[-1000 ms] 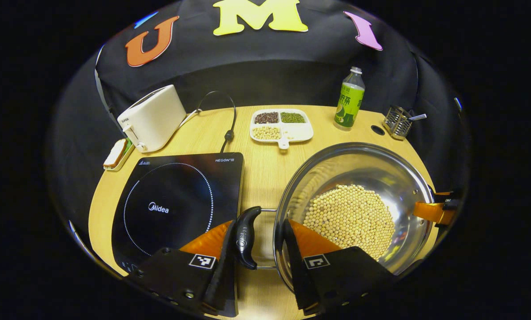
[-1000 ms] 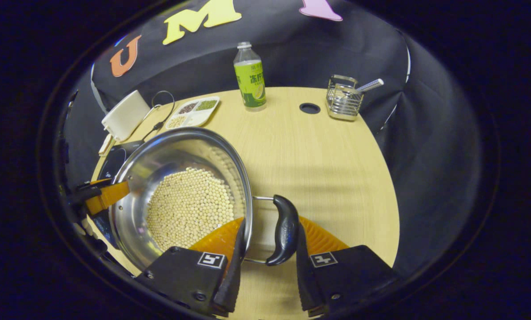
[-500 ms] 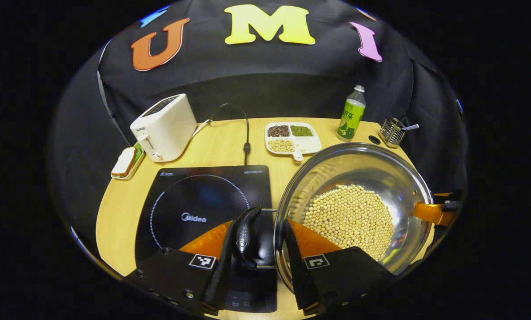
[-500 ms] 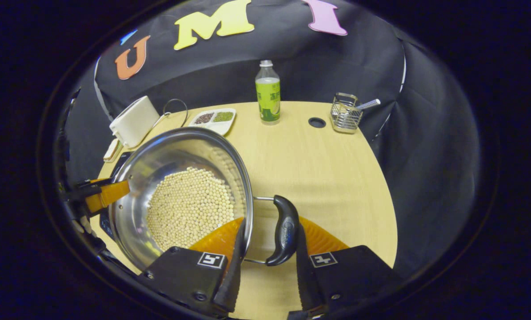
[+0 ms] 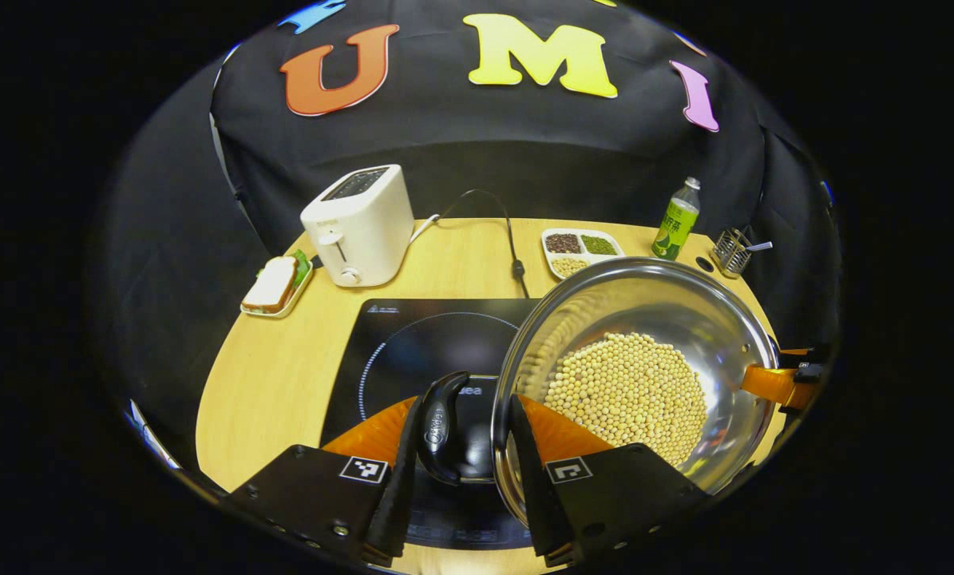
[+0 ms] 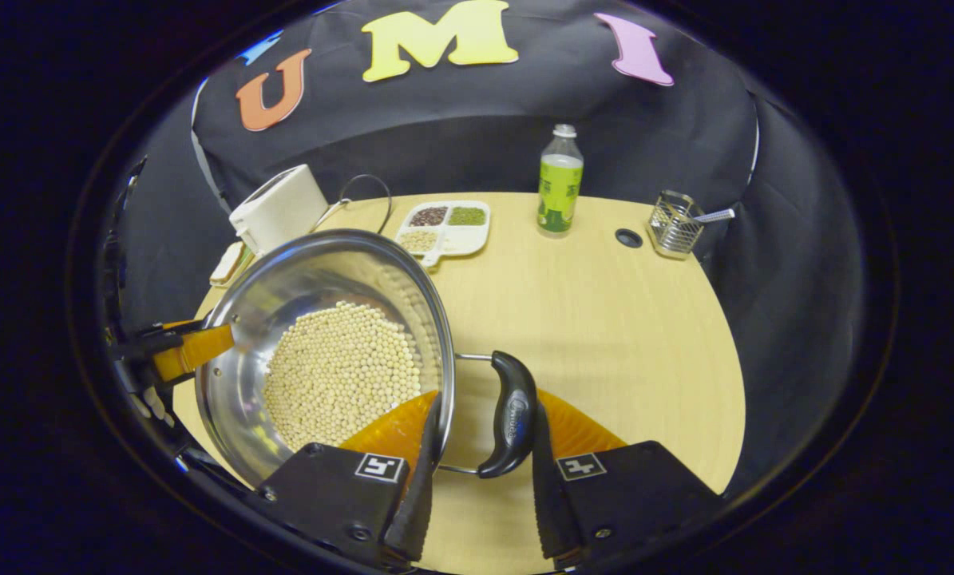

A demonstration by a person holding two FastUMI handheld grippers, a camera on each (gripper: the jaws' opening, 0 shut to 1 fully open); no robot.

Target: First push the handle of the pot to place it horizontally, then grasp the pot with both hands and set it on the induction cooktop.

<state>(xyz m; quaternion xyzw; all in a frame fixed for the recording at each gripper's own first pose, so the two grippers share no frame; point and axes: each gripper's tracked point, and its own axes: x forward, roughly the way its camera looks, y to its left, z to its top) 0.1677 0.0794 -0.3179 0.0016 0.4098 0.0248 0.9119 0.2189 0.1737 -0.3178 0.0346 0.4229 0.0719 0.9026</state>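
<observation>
A steel pot (image 5: 644,299) holding soybeans (image 5: 628,391) hangs in the air between both grippers. My left gripper (image 5: 466,403) is shut on the pot's black left handle (image 5: 441,435), with one finger outside the grip and the other inside the rim. Under that handle lies the black induction cooktop (image 5: 429,335), partly covered by the pot. My right gripper (image 6: 486,403) is shut the same way on the right handle (image 6: 510,415) of the pot (image 6: 317,271). Each view shows the other gripper's orange finger at the far rim.
Along the back of the wooden table (image 6: 604,319) stand a white toaster (image 5: 361,228), a sandwich plate (image 5: 273,286), a divided dish of beans (image 5: 580,247), a green bottle (image 5: 674,230) and a wire rack (image 5: 732,251). A black cable (image 5: 508,239) runs to the cooktop.
Both grippers have carried the pot to the left. The left handle, beside the cooktop a second ago, now hangs over its ring. Neither grip has changed.
</observation>
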